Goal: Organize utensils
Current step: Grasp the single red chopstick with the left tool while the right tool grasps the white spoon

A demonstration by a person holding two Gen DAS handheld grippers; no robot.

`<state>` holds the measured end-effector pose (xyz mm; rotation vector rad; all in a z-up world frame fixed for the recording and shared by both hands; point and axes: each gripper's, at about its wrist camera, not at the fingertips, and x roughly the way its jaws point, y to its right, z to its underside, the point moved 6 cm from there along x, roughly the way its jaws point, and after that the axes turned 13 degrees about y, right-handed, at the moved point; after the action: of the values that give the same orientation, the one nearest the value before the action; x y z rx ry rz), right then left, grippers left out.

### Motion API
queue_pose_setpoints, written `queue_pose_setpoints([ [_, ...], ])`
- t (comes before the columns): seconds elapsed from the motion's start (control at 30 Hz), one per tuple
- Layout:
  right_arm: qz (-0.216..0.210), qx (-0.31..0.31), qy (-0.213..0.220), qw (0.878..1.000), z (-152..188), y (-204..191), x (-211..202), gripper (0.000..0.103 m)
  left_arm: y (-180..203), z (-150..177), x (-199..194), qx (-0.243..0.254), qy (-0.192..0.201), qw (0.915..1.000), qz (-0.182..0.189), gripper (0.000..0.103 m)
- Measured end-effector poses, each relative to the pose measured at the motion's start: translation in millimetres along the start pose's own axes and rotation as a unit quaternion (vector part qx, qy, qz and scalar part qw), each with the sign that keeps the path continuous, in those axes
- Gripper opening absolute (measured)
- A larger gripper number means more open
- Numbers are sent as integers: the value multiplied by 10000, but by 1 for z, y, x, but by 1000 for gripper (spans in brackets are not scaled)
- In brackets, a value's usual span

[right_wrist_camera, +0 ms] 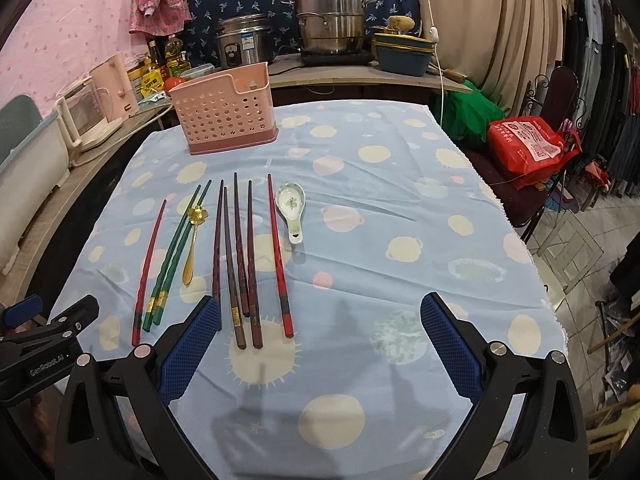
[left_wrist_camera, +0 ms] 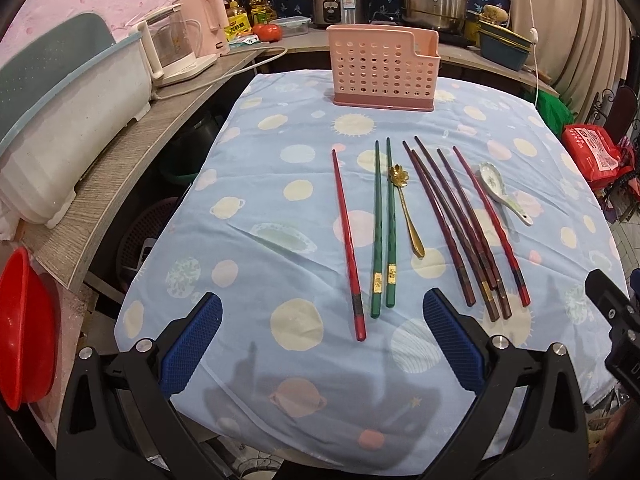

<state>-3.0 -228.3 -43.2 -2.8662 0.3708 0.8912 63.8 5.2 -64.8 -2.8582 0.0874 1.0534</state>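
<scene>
Chopsticks (left_wrist_camera: 452,224) in a loose row near the middle of the blue tablecloth (left_wrist_camera: 248,216), together with a gold spoon (left_wrist_camera: 404,208) and a white ceramic spoon (left_wrist_camera: 502,192). Pink perforated holder (left_wrist_camera: 384,68) upright at the far edge, well apart from them. Left gripper (left_wrist_camera: 322,340) and right gripper (right_wrist_camera: 320,340) both spread wide over the near edge, grasping nothing.

tablecloth (left_wrist_camera: 256,208): matt cloth | holder (left_wrist_camera: 384,68): perforated pink plastic | flower spoon (left_wrist_camera: 404,208): glossy gold metal
</scene>
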Motion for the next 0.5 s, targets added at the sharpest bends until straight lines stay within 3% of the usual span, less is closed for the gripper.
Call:
queue_pose_setpoints([
  [0.27, 1, 11, -31, 10000, -13, 3, 32, 91, -24, -1, 32, -232, -246, 9993, -171, 96],
  [0.5, 14, 78, -120, 9999, -18, 4, 53, 90, -24, 8, 57, -255, -505, 9984, -80, 96],
])
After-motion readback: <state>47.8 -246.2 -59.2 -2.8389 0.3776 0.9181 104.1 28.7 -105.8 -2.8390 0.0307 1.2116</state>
